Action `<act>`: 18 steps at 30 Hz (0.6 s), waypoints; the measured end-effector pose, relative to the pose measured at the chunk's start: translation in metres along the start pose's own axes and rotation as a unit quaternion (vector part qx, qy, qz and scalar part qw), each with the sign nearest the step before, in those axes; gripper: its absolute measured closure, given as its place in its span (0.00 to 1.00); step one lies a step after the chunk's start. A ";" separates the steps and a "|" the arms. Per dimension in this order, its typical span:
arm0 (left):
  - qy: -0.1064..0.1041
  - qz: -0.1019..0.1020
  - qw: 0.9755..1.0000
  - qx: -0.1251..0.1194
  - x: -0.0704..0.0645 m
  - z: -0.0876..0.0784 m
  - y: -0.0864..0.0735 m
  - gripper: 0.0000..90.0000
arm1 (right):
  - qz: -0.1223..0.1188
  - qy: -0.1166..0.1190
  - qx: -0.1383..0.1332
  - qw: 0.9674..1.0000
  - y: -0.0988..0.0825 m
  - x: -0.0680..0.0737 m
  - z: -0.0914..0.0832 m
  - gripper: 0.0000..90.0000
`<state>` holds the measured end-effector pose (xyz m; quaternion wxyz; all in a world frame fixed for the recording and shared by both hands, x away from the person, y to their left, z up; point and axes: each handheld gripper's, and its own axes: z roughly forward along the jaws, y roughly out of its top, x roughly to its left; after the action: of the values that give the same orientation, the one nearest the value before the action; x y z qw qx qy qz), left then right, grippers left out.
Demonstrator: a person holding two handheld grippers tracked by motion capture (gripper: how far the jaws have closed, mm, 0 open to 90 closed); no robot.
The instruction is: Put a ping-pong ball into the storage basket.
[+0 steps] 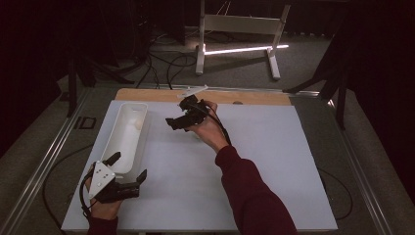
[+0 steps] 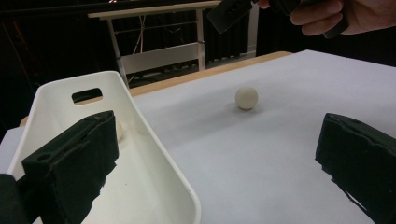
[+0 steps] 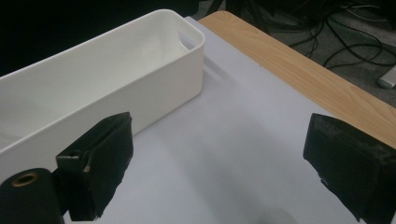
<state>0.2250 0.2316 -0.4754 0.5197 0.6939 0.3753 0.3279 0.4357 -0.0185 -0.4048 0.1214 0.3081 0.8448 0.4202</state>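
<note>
As seen from the high view, we find the right gripper (image 1: 182, 119) at twelve o'clock on the desk (image 1: 274, 161), jaws wide, empty; the left gripper (image 1: 128, 172) at seven, likewise. Left gripper view: one ball (image 2: 246, 98) lies loose on the desk, another (image 2: 119, 130) inside the white bin (image 2: 154, 154). Right gripper view: jaws face the bin. We judge the loose ball's pickup next, needing a descent over it.

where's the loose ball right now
In the left gripper view the ball lies on the white table sheet, to the right of the white bin and apart from it, under the right gripper.
</note>
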 end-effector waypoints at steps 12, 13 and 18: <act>0.001 -0.001 1.000 0.000 0.000 0.000 0.000 0.00 | 0.005 -0.006 0.002 1.000 -0.006 -0.006 0.000 0.10; 0.000 -0.001 1.000 0.000 0.000 0.000 0.000 0.00 | 0.006 -0.006 0.002 1.000 -0.007 -0.007 0.000 0.10; 0.000 -0.001 1.000 -0.001 0.000 0.000 0.000 0.00 | 0.009 -0.008 0.004 1.000 -0.010 -0.010 0.001 0.10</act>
<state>0.2248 0.2314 -0.4752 0.5207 0.6929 0.3760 0.3277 0.4394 -0.0284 -0.4132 0.1233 0.3198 0.8425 0.4155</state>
